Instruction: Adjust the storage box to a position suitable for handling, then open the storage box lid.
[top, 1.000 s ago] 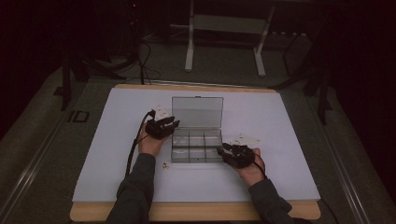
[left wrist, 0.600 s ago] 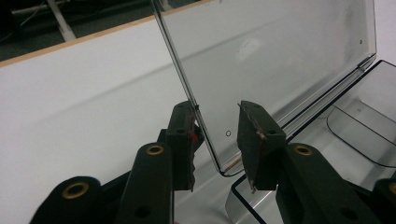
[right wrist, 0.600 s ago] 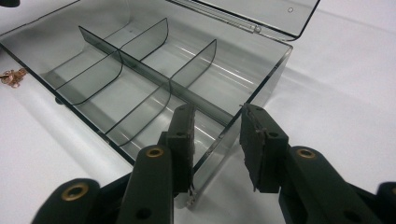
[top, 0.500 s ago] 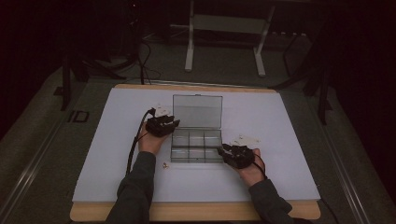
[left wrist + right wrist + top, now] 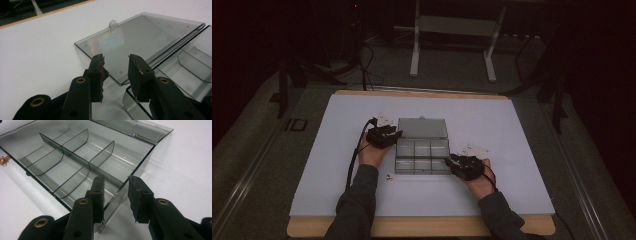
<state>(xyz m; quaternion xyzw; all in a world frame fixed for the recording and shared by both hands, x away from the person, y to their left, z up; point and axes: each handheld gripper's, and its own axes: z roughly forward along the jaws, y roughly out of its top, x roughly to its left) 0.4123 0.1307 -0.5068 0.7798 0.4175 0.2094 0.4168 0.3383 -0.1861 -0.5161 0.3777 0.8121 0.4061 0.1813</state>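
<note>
1. The clear box (image 5: 422,156) lies in the middle of the white table (image 5: 522,125), its lid (image 5: 140,37) flat open behind it.
2. The left gripper (image 5: 115,65) sits at the box's left back corner. Its jaws have just been opening, gripping nothing.
3. The right gripper (image 5: 115,192) sits at the box's right front corner, jaws either side of the wall (image 5: 122,192), loose.

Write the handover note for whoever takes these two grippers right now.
Left gripper: open, jaws have just been opening, poised over the near corner of the lid, nothing clamped.
Right gripper: jaws straddle the right wall of the clear divided box; whether the pads press on it cannot be told.
Box sits mid-table on the white sheet, lid swung fully back and lying flat. Compartments look empty.
Small copper-coloured bits lie on the sheet beside the box's front left corner.
Done: box opened. Left: probably loading the bits, then closing the lid.
</note>
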